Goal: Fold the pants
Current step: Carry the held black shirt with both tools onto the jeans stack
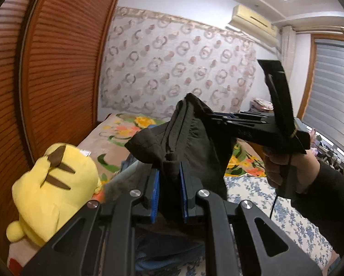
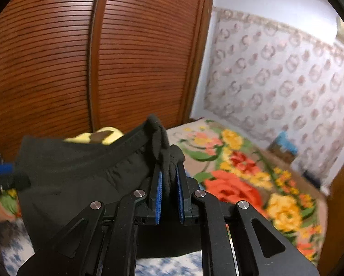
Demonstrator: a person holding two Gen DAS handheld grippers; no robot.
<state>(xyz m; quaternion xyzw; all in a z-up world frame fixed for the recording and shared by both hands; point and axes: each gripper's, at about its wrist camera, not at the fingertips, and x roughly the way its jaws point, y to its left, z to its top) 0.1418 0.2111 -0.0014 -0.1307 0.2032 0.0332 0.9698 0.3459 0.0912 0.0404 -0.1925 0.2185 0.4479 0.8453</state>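
- Bedroom all around me: brown slatted wooden wardrobe doors (image 2: 98, 57) behind, a bed with a bright floral blanket (image 2: 252, 184) below.
- My left gripper (image 1: 169, 172) is clamped on a bunched fold of the black fabric pants (image 1: 195, 142), blue pads (image 1: 155, 184) pressing from both sides.
- My right gripper (image 2: 169, 174) is pinching another bunched edge of the same pants, the waistband stretched between both claws.
- Pants hang in the air above the bed, creased and sagging, not lying flat.
- Yellow plush toy (image 1: 52, 188) sits by the wardrobe, near my left claw.
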